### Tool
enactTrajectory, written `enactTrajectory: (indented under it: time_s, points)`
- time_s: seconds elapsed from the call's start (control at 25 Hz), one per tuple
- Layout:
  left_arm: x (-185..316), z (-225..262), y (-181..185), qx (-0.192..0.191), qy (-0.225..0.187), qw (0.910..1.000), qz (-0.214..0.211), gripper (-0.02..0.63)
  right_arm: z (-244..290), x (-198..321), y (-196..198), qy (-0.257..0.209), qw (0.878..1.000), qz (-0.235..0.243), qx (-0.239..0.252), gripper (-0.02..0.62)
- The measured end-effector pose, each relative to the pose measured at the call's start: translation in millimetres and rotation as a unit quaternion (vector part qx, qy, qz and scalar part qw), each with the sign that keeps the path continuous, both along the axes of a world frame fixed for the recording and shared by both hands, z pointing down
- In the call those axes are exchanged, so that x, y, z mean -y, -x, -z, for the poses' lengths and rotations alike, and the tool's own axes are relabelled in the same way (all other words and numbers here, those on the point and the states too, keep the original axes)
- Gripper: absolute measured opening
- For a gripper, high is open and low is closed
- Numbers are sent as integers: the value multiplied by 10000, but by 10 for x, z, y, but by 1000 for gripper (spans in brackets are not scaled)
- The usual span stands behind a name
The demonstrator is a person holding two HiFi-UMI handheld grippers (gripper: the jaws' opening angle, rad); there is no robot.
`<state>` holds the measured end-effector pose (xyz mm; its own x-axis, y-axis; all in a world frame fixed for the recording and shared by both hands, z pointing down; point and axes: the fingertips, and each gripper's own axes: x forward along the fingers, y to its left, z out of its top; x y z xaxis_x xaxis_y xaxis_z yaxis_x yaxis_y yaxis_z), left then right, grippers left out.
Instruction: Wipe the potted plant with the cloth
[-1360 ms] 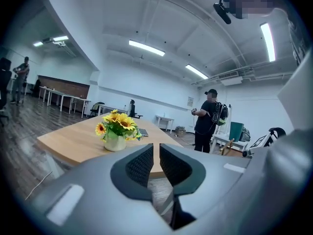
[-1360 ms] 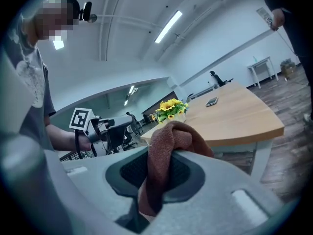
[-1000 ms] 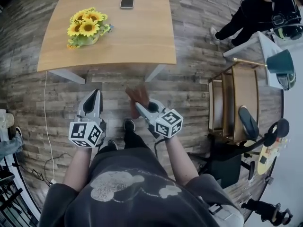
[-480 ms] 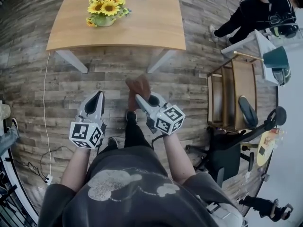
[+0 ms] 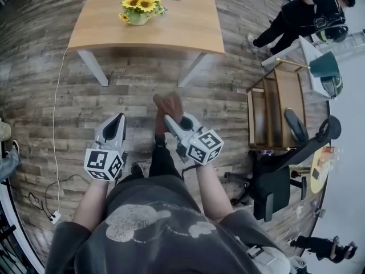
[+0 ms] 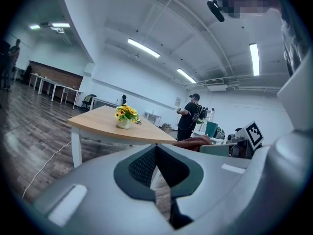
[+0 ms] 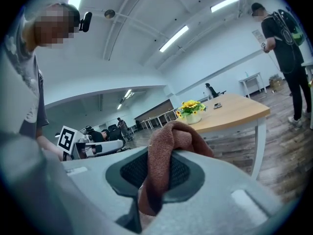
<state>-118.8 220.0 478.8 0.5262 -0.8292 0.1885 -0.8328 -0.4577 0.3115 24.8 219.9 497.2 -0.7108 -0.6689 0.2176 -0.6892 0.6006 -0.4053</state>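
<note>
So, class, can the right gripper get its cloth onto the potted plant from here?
Probably not yet. The right gripper, shut on the cloth, hangs over the floor, well short of the table where the potted plant stands. Nothing seems to block the way.

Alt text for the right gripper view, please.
The right gripper is shut on a brown cloth that bunches up above its jaws. Beyond it stands a wooden table bearing a potted plant and a phone. A person in black stands at the far right.
</note>
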Motion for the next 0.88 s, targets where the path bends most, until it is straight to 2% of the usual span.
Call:
enactTrajectory:
  time_s: [0.52,0.88]
  points:
    - [-532,71,290,-93,-80,9999,35,18,30,-653,261,5,9998,-27,-181,54]
    - [-659,70,386,-109,-48,9999,14,18,86,-824,411,-63,9996,-52,-268,52]
